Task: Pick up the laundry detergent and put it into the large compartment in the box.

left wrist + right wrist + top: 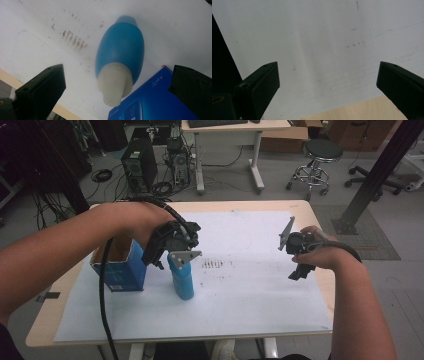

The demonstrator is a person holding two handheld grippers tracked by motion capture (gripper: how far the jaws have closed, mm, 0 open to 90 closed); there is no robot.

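High view and both gripper views. The blue bottle (183, 279) stands upright on the white paper sheet (250, 290), just right of the open blue box (119, 267) at the left of the table (320, 210). The left gripper (161, 265) hangs directly over the bottle's pale cap (115, 83), jaws spread wide with one on either side and touching nothing. The right gripper (300, 272) waits well apart at the right edge of the sheet, jaws likewise wide open and empty over bare paper.

The step in hand appears to be a grasp of the bottle from above, though whether a jaw tip already brushes the cap cannot be told from the high view. To do it well, lower the jaws past the narrow cap onto the broader blue body, keep the bottle centred between them, and close squarely so it does not tip toward the box.
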